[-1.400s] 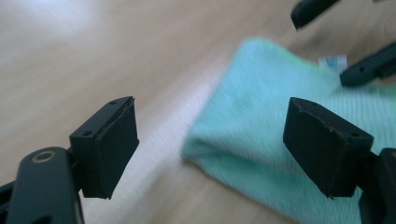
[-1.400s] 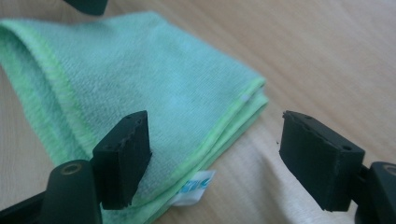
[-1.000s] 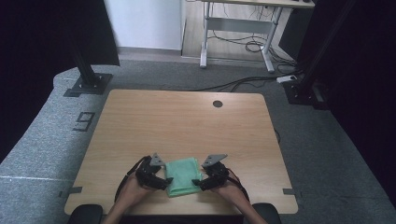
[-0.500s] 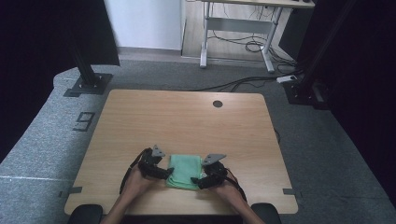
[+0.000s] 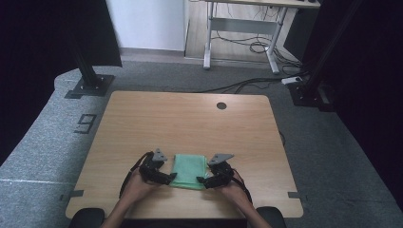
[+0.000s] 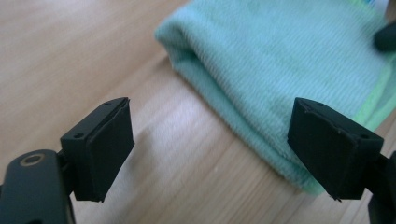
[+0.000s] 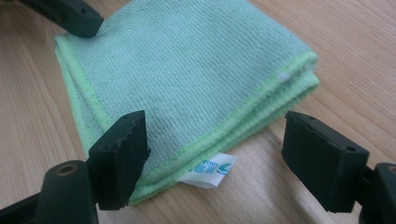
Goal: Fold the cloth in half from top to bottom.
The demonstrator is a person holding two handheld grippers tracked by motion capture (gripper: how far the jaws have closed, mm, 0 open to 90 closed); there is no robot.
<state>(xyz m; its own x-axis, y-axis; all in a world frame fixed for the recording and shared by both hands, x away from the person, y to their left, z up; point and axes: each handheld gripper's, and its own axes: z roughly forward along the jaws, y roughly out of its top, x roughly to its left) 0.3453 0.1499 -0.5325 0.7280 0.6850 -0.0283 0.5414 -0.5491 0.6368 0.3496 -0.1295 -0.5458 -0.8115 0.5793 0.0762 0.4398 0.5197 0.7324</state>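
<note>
A folded green cloth [image 5: 188, 168] lies flat near the table's front edge, between the two grippers. My left gripper [image 5: 170, 178] stands open at its left side. In the left gripper view the cloth's [image 6: 280, 60] rounded fold runs between the wide-apart jaws of the gripper [image 6: 210, 149], untouched by the pads. My right gripper [image 5: 202, 180] is at the cloth's near right corner. Its jaws [image 7: 219, 161] have just closed a little. They still straddle the corner of the cloth [image 7: 187, 70] with the white label [image 7: 208, 170], not pressing it.
The wooden table [image 5: 190, 118] has a round cable hole [image 5: 221, 105] at the back right. A black stand foot [image 5: 88, 85] sits on the grey floor beyond the left rear corner, another at the right rear [image 5: 309, 92].
The left gripper has edged slightly away from the table's front along the cloth's left side. The right gripper and the cloth have kept their place.
</note>
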